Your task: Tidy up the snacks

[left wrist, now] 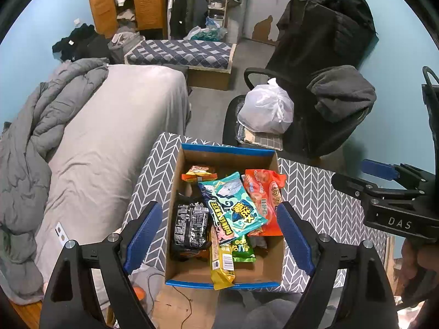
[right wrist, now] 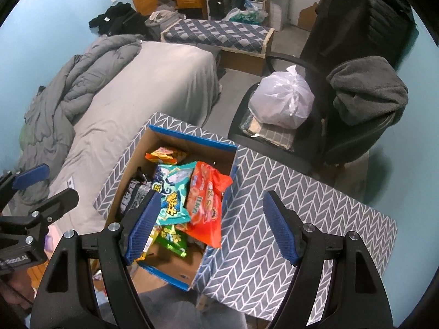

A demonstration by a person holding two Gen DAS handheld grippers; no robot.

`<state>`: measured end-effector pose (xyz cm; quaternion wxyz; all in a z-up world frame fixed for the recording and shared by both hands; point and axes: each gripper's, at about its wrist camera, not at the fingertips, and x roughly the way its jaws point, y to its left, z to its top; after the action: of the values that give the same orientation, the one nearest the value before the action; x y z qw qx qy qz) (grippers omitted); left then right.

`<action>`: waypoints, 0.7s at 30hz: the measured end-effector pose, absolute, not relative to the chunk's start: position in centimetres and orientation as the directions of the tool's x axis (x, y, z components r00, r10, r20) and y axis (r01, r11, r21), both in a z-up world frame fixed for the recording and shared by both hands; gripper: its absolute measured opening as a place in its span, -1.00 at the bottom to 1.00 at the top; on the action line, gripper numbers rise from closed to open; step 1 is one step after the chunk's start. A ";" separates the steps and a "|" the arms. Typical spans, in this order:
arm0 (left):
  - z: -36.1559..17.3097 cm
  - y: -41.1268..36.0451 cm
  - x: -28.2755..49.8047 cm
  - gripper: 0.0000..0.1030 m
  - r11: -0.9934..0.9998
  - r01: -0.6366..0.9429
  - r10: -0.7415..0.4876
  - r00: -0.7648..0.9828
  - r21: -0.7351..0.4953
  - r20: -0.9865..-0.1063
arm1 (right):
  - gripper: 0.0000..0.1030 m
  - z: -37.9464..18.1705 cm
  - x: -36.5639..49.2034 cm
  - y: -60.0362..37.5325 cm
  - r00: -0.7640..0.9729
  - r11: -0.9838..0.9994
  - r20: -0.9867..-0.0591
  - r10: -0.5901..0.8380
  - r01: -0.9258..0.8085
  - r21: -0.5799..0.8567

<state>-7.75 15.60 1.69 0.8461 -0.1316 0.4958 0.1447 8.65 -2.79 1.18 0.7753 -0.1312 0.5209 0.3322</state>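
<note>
The left tongs (left wrist: 219, 235) stand wide and empty above the box (left wrist: 227, 150), and the right tongs (right wrist: 211, 227) are spread too, holding nothing, over the box's right wall and the table (right wrist: 301, 205). The snacks lie heaped in the box: a teal pack (left wrist: 233, 205) on top, an orange bag (left wrist: 264, 194) beside it, a black pack (left wrist: 190, 224) at left, a yellow pack (left wrist: 222, 268) over the near rim.

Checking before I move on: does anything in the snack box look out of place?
Yes. The yellow packet pokes out over the cardboard box's near rim, and the other packets lie heaped askew. Nothing looks spilled.
</note>
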 end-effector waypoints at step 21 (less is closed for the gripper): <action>2.5 14.4 -7.9 0.68 0.927 -0.366 0.103 0.464 -0.084 -0.880 | 0.48 1.6 7.9 -4.3 0.227 0.747 -0.895 0.385 -0.646 0.157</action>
<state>-7.95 14.35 2.54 0.8453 -0.1315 0.4990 0.1388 7.90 -4.29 1.60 0.7734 -0.1244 0.5248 0.3332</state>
